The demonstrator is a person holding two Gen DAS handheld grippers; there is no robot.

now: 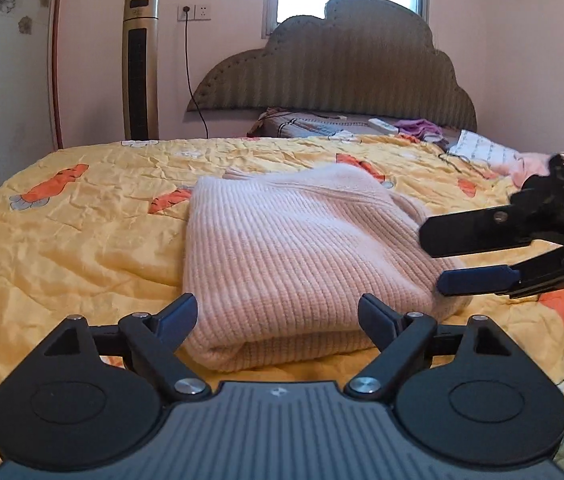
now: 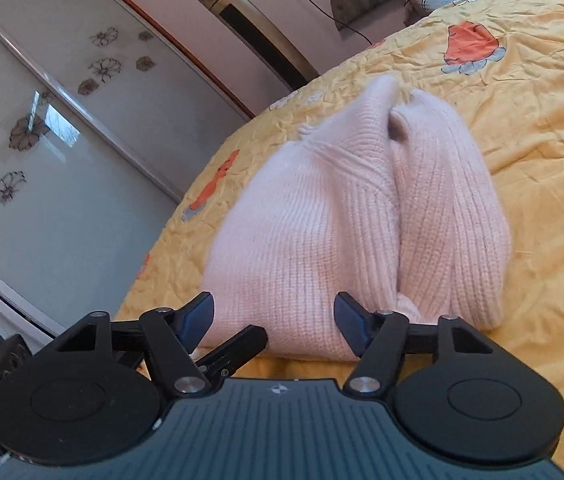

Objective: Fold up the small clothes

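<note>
A pale pink ribbed knit sweater lies folded into a thick rectangle on the yellow carrot-print quilt. My left gripper is open at the sweater's near folded edge, one finger on each side of it, and the pads do not visibly press the knit. My right gripper reaches in from the right, open, with its fingertips at the sweater's right edge. In the right wrist view, the right gripper is open over the end of the sweater, whose layers bulge into two rolls. One finger of the left gripper shows just beneath it.
A grey padded headboard stands at the far end, with a pillow, a remote and purple cloth in front of it. A gold tower fan stands by the wall on the left. Sliding wardrobe doors run along the bed's side.
</note>
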